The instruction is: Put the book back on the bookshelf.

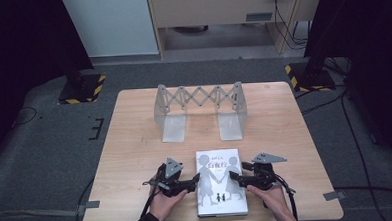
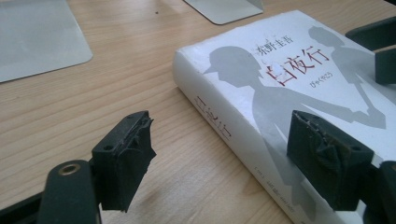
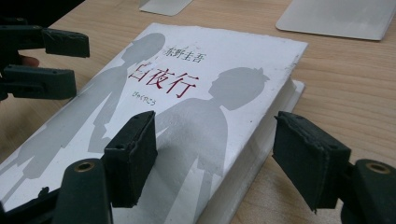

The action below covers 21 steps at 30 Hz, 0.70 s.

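while both hands reach in low from the near edge, the white book (image 1: pixel 221 182) lies flat on the tabletop (image 1: pixel 135 138) between them. left gripper (image 1: pixel 193 183) straddles its spine edge, fingers (image 2: pixel 125 158) released, parted. right gripper (image 1: pixel 235 177) straddles the opposite edge, fingers (image 3: pixel 133 156) also released, gripping nothing.

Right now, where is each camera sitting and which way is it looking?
High view: above the person's side, looking forward and down on the table; hands and both tools, left tool, right tool.
Left gripper view: on the left tool, facing the book spine; own jaws.
Right gripper view: on the right tool, facing the book's open edge; own jaws.
All share the book and the silver bookend rack.
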Motion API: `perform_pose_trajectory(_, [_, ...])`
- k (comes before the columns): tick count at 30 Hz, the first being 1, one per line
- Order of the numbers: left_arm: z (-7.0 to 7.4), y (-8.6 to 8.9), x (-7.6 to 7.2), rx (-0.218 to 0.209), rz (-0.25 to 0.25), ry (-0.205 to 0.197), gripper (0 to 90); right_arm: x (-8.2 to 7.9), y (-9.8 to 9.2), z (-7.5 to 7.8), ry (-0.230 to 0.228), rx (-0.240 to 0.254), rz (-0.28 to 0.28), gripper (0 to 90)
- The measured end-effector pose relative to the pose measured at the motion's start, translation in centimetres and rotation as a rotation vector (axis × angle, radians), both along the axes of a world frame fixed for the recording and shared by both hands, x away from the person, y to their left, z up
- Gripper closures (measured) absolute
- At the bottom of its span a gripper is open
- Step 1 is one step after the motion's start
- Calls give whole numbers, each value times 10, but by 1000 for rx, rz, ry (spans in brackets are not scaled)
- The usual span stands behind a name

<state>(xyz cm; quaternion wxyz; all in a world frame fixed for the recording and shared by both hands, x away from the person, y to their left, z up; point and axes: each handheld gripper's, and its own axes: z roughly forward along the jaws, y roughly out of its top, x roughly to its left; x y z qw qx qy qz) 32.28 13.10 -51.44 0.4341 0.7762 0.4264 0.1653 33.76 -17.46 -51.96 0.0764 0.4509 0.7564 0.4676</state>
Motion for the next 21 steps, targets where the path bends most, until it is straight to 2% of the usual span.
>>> perform_pose_trajectory(11, [-4, -5, -1, -4, -31, -19, 129, 0, 3, -3, 13, 13, 13, 261])
perform_pose_trajectory(12, [-5, -5, -1, 0, -31, -20, 92, 1, 4, -4, 13, 14, 17, 251])
perform_pose_trajectory(16, [-6, -6, 1, -3, -36, -24, 46, 1, 5, -4, 9, 15, 21, 240])
perform_pose_trajectory(21, [-8, -7, 1, -16, -44, -7, 10, 2, 9, -4, 2, 10, 39, 221])
